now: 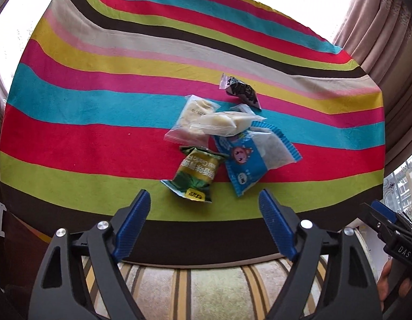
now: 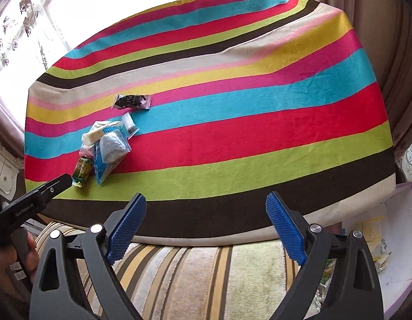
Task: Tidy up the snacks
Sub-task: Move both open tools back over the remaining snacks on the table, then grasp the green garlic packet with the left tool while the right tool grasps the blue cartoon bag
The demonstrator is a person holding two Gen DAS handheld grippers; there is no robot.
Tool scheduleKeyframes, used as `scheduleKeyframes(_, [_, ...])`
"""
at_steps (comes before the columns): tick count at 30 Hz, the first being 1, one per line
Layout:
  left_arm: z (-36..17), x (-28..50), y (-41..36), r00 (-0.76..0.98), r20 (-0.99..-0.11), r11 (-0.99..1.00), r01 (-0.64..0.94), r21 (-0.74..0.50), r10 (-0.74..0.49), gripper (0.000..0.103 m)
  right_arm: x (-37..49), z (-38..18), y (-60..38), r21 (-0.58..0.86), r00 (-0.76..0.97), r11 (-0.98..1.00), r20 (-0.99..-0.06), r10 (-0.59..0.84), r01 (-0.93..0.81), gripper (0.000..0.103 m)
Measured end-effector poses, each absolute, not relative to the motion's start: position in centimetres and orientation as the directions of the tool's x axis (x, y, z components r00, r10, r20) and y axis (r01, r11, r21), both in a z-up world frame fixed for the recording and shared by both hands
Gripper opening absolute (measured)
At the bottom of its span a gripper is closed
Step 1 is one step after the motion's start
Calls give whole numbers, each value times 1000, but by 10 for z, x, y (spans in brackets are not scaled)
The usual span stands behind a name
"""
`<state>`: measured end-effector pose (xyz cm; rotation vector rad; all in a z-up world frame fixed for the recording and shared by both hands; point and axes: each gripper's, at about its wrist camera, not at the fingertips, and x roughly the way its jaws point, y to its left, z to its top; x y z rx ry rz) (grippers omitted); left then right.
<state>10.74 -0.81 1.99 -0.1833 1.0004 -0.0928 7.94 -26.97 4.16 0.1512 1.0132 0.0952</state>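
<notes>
A small pile of snack packets lies on a striped tablecloth [image 1: 99, 138]. In the left wrist view I see a green packet [image 1: 196, 173], a blue packet [image 1: 248, 160], two clear packets with pale snacks [image 1: 195, 120], and a dark packet [image 1: 242, 90] apart at the back. My left gripper [image 1: 203, 200] is open and empty, just short of the green packet. My right gripper [image 2: 206, 205] is open and empty at the table's near edge, right of the pile [image 2: 107, 146]. The left gripper [image 2: 54, 186] shows at the right wrist view's left edge.
The tablecloth [image 2: 259, 122] covers the whole table. A striped rug [image 2: 192, 274] lies on the floor below the near edge. A white box [image 2: 392, 226] with small items stands at the right of the table. Curtains [image 1: 379, 26] hang behind.
</notes>
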Motion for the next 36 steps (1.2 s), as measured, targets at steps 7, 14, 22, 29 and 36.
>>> scheduleKeyframes(7, [6,127,1,503,-851,984,-11,-180,-150,62,94,33,-240,140,498,988,-854,152,-60,89])
scheduleKeyframes(14, [-2,143,-7,485,-864,990,39,-137,-139,62,109,28,-213,130,472,986,-866,166,-109,89])
scheduleKeyframes(22, [-10,149,-4,472,-869,988,43,-145,-148,48,124,22,-187,108,462,984,-872,162,-141,89])
scheduleKeyframes(29, [-6,143,10,508,-849,983,-22,-181,-145,42,131,23,-152,-23,507,977,-857,90,-213,89])
scheduleKeyframes(36, [-1,133,27,545,-830,974,-98,-202,-118,39,136,21,-115,-155,555,938,-830,47,-310,89])
